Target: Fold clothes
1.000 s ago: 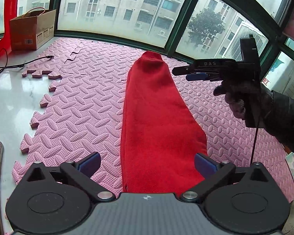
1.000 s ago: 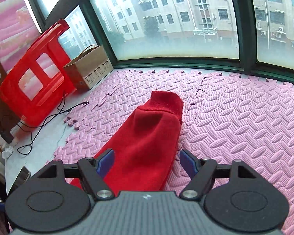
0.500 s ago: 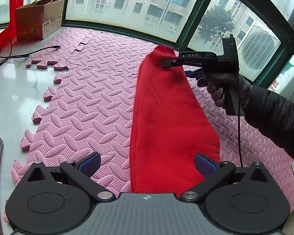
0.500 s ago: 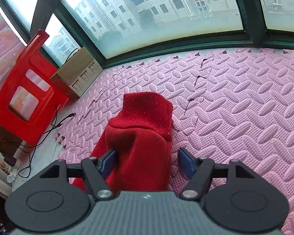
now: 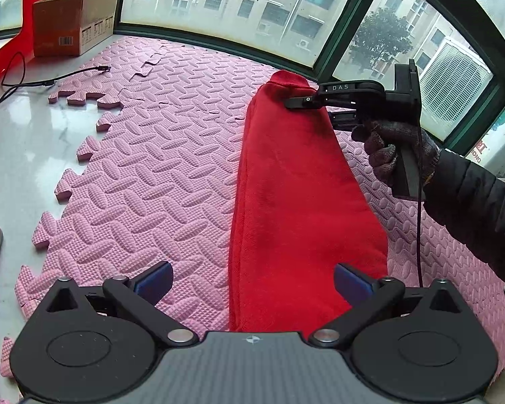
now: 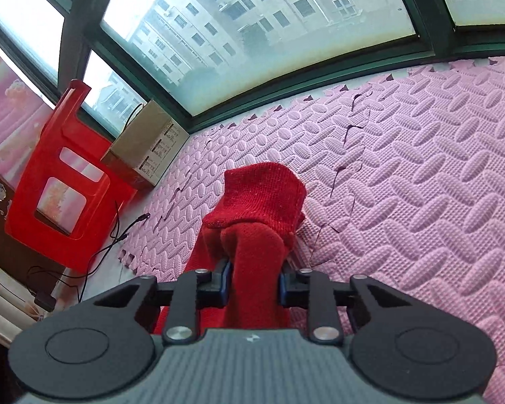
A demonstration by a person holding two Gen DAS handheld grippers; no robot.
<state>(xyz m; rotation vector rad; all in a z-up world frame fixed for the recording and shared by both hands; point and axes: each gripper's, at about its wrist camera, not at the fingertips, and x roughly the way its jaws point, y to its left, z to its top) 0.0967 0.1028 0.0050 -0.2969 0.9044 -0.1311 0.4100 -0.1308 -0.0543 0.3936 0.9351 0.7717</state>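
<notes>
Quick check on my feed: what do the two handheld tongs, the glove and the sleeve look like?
Both tongs, left and right, are matte black with round pivot discs, silver rivets, blue finger pads and a ribbed grey body. From outside, the right unit has a pistol handle, white "DAS" lettering and a thin black cable. The hand wears a dark speckled knit glove; the sleeve is black.

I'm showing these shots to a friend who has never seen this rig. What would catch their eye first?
First the long red garment, laid lengthwise on the pink foam mat by the windows. Next the right hand-held gripper, shut on a bunch of the cloth near its knitted cuff, while the left hand-held gripper hangs open over the near end. A red plastic chair and a cardboard box stand beside the mat.
</notes>
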